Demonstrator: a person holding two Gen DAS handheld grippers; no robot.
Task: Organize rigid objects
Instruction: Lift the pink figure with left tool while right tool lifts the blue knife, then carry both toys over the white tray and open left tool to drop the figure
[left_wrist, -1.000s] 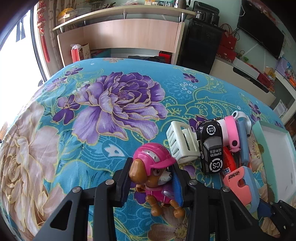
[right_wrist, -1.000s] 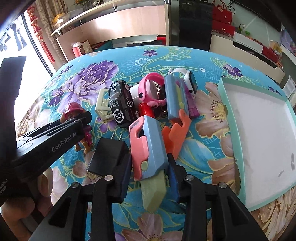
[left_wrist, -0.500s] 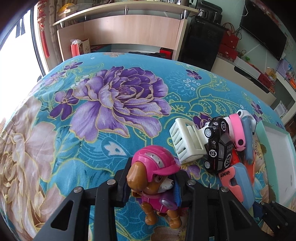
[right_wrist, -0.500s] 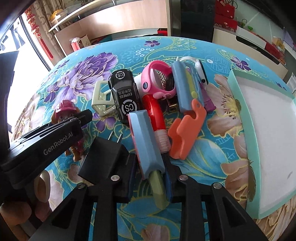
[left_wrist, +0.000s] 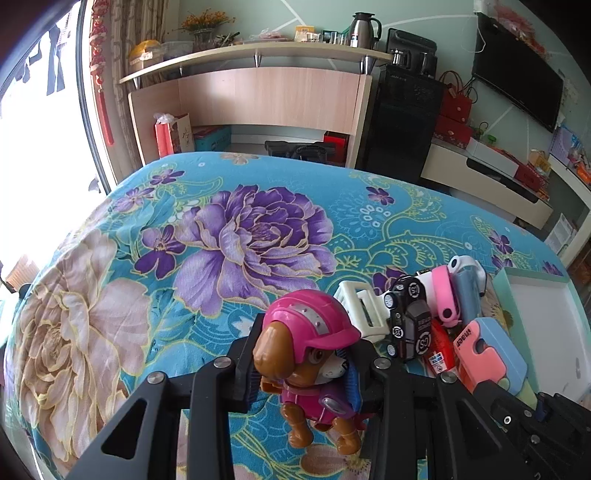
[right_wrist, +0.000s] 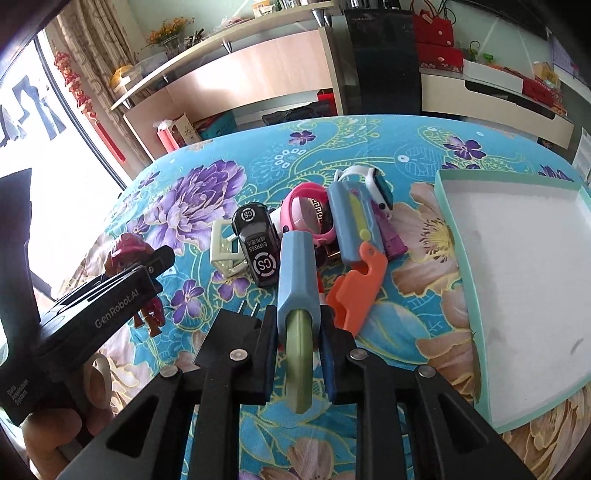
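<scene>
My left gripper (left_wrist: 301, 363) is shut on a toy dog with a pink helmet (left_wrist: 306, 350) and holds it above the floral cloth; the dog also shows in the right wrist view (right_wrist: 129, 254). My right gripper (right_wrist: 297, 332) is shut on a pink-and-blue toy knife with a green blade (right_wrist: 297, 280), lifted on edge; it also shows in the left wrist view (left_wrist: 487, 354). Beyond lies a pile: a black toy car (right_wrist: 256, 247), a white clip (right_wrist: 221, 247), a pink watch (right_wrist: 308, 216), a blue toy knife (right_wrist: 351, 221) and an orange piece (right_wrist: 358, 288).
A shallow teal-rimmed tray (right_wrist: 448, 214) with a white floor lies to the right of the pile. A black plug adapter (right_wrist: 225, 339) rests by my right gripper's left finger. The bed's far edge meets a wooden desk (left_wrist: 258, 99) and a black cabinet (left_wrist: 399, 122).
My left gripper has lifted the toy dog higher off the cloth. My right gripper has raised the pink-and-blue knife and turned it onto its edge.
</scene>
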